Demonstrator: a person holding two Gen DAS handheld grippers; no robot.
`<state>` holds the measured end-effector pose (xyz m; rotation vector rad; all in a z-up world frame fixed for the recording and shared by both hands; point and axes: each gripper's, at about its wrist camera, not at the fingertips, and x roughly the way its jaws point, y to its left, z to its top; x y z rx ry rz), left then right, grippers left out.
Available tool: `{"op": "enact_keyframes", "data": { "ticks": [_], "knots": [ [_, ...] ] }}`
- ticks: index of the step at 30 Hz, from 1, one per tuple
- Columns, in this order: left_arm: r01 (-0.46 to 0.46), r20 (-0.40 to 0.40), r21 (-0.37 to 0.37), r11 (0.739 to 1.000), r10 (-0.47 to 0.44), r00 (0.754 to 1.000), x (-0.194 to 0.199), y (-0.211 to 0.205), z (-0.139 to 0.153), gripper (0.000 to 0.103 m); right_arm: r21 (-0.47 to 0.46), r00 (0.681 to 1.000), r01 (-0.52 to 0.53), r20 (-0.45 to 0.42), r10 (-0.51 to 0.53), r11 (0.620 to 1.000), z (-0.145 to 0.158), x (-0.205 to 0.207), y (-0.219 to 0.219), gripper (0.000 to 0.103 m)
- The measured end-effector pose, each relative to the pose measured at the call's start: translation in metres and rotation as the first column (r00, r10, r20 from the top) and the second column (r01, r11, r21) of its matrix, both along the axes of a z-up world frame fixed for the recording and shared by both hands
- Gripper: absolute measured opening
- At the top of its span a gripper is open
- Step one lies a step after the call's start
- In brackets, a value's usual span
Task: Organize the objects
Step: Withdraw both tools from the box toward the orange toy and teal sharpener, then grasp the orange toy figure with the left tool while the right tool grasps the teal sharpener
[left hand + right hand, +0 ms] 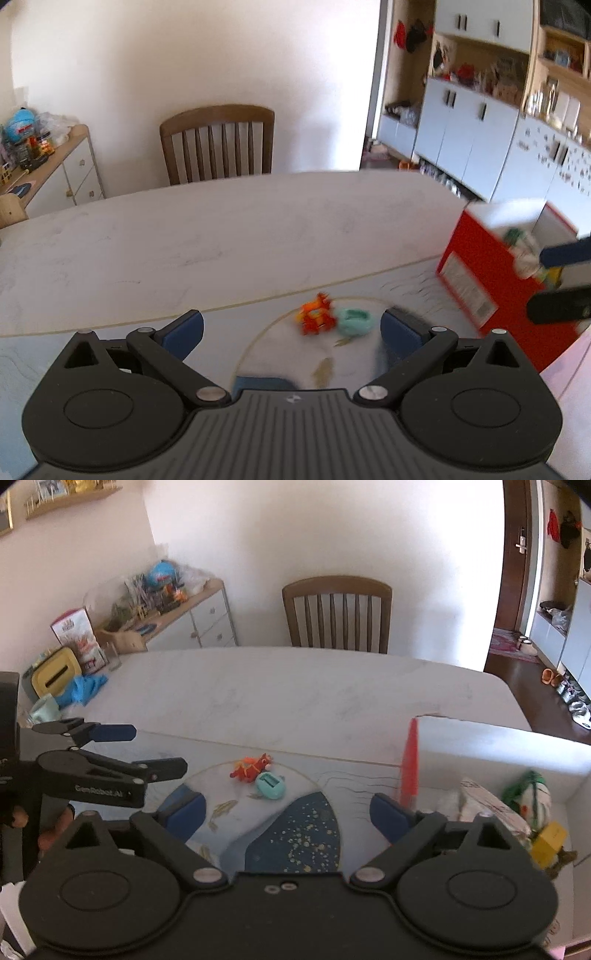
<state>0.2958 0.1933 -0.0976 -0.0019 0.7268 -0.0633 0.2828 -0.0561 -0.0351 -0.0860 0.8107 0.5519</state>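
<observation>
We hold two grippers over a pale marble-look table (332,694), both tilted down toward a printed mat (295,834) at its near edge. The left gripper (291,325) has its blue-padded fingers (184,328) spread wide with nothing between them; in the right wrist view it shows again at nine o'clock, jaws apart and empty, with a hand (55,827) below it. The right gripper (288,812) also stands wide open and holds nothing.

The things to sort lie on the mat ahead of both grippers. An orange toy (251,768) sits at about twelve o'clock from the right gripper's fingertips, and a small teal toy (271,784) lies just beside it, at its five o'clock — the two look close enough to touch, though the blur keeps us from being sure. In the left wrist view the same pair sits between the open pads, the orange one (316,314) to the left of the teal one (354,321).

At three o'clock stands a red box (476,266) with white inner walls, open at the top. Inside it we see a green-and-white toy (532,794), a yellow block (550,842) and a pale packet (487,805).

A wooden chair (336,613) stands at the table's far side, at twelve o'clock, and a low sideboard (199,620) crowded with odds and ends is at ten o'clock.
</observation>
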Motion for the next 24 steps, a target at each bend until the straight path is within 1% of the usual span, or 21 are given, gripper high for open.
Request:
{"op": "enact_keyframes", "data": {
  "ticks": [4,10,12,16,19,22,24],
  "knots": [
    [0.029,-0.022,0.020,0.999,-0.029,0.999,0.014,0.009,-0.023,0.103,-0.041,1.000,-0.023,-0.005,0.022,0.999,-0.009,0.011,0.017,0.089],
    [0.065,-0.034,0.013,0.998,-0.065,0.997,0.031,0.014,-0.046,0.103,-0.080,0.998,-0.046,-0.035,0.043,0.996,-0.027,0.030,0.037,0.082],
    [0.075,-0.039,0.029,0.997,-0.073,0.997,0.037,0.012,-0.052,0.103,-0.080,0.998,-0.041,-0.054,0.037,0.996,-0.033,0.037,0.041,0.079],
    [0.099,-0.055,0.030,0.995,-0.097,0.994,0.048,0.010,-0.065,0.102,-0.078,0.996,-0.031,-0.089,0.024,0.996,-0.046,0.050,0.046,0.076],
    [0.112,-0.049,0.032,0.993,-0.111,0.993,0.053,0.008,-0.069,0.102,-0.069,0.992,-0.023,-0.126,0.015,0.997,-0.056,0.059,0.050,0.072],
    [0.126,-0.043,0.030,0.992,-0.125,0.991,0.058,0.004,-0.073,0.099,-0.056,0.989,-0.019,-0.150,0.011,0.998,-0.064,0.067,0.056,0.070],
    [0.131,-0.042,0.026,0.991,-0.130,0.991,0.060,0.002,-0.074,0.094,-0.044,0.985,-0.015,-0.171,0.008,0.999,-0.068,0.072,0.059,0.069]
  ]
}}
